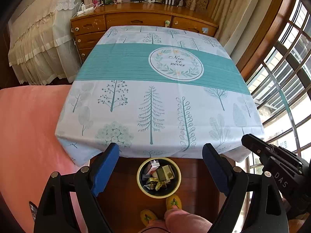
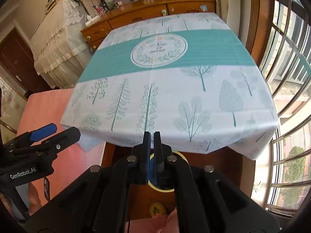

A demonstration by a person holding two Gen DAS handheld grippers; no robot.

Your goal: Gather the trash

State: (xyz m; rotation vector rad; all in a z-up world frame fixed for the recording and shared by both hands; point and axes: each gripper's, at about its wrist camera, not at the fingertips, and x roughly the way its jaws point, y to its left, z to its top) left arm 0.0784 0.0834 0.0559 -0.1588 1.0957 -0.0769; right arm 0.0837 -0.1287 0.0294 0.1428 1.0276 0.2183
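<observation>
A round yellow-rimmed bin (image 1: 159, 177) stands on the wooden floor below the table's near edge. It holds several pieces of trash (image 1: 158, 174): small boxes and crumpled wrappers. My left gripper (image 1: 161, 151) is open and empty, held high above the bin. My right gripper (image 2: 152, 136) is shut with nothing between its fingers, also above the bin, whose rim (image 2: 165, 189) shows behind its fingers. The table (image 1: 155, 89) has a white and teal tree-print cloth with nothing on it.
A pink bed (image 1: 29, 136) lies left of the table. A wooden dresser (image 1: 136, 19) with small items stands behind it. A barred window (image 1: 281, 77) is on the right. The person's yellow slippers (image 1: 174, 202) are near the bin.
</observation>
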